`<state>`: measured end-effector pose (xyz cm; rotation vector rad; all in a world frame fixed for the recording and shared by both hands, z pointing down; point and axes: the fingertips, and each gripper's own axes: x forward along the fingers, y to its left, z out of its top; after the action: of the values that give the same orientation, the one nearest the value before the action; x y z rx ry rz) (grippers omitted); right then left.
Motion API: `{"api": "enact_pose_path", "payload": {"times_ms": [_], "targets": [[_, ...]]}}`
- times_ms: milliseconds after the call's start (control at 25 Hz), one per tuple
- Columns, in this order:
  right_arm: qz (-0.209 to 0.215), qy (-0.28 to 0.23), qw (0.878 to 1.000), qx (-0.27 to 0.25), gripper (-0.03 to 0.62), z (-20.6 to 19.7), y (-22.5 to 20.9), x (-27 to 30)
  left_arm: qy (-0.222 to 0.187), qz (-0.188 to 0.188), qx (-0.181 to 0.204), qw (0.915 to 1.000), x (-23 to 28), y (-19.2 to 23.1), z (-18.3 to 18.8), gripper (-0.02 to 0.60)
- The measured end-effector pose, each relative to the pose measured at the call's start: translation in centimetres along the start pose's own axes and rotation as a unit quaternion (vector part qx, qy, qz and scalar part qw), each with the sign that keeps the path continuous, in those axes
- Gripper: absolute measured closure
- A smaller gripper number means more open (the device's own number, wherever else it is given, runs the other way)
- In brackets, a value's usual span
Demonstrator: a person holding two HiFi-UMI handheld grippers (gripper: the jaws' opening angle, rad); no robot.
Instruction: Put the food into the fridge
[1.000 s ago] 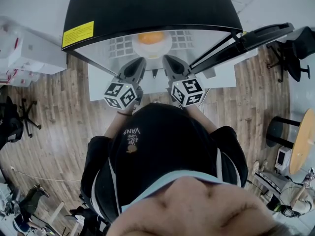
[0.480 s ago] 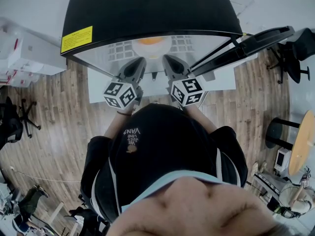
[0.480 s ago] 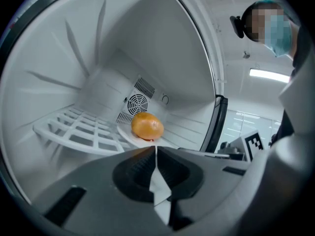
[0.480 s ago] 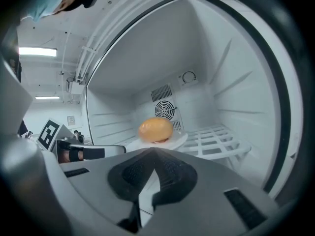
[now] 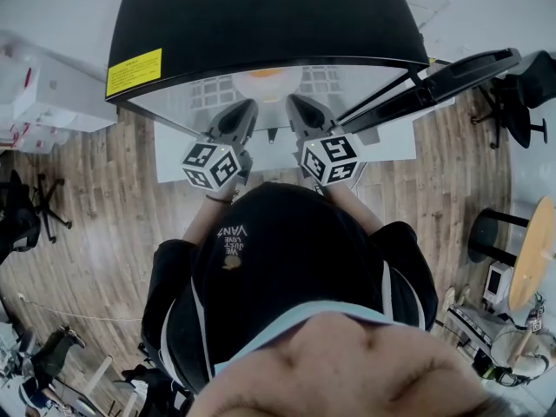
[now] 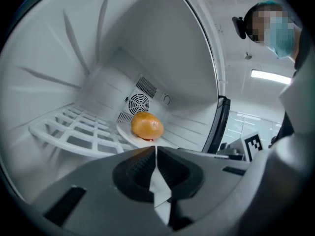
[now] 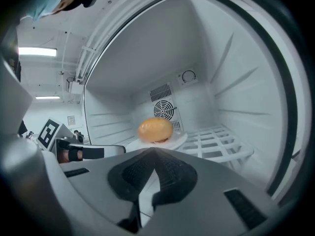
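Looking down from the head view, both hands are stretched forward side by side into the mouth of the black fridge (image 5: pixel 261 16), whose door (image 5: pixel 443 72) swings open beyond the right gripper. The left gripper (image 5: pixel 248 107) and right gripper (image 5: pixel 295 102) lie close together and nearly level, with their tips angled toward each other. Just ahead of both tips, inside the fridge, sits the bun (image 5: pixel 268 75) on a pale plate (image 5: pixel 291 85).

From the left gripper view, the left gripper (image 6: pixel 155 149) has its jaws pressed together with nothing between them. The orange-brown bun (image 6: pixel 146 126) rests on the white plate (image 6: pixel 129 134) straight ahead of the tips and apart from them. A white wire shelf (image 6: pixel 74 132) spreads to the left, and a round fan vent (image 6: pixel 138 103) sits behind the bun.

From the right gripper view, the right gripper (image 7: pixel 152 151) is likewise closed and empty. The bun (image 7: pixel 155 130) and plate (image 7: pixel 177 139) lie directly in front of it without touching it, and the shelf (image 7: pixel 216 141) reaches off to its right.
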<state>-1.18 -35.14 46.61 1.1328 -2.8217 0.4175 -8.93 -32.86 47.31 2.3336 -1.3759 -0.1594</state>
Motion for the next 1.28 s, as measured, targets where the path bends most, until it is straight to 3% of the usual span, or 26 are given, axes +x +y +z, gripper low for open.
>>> {"api": "enact_pose_path", "payload": {"times_ms": [760,1280], "targets": [[-0.007,-0.013,1.000,0.014,0.582,0.1,-0.2,-0.7,-0.011,0.006,0.006,0.9999,-0.8,0.0,0.2,0.558],[-0.028,-0.037,0.999,0.016,0.582,0.7,0.7,-2.2,-0.018,-0.016,0.014,0.9996,-2.1,-0.9,0.6,0.558]]}}
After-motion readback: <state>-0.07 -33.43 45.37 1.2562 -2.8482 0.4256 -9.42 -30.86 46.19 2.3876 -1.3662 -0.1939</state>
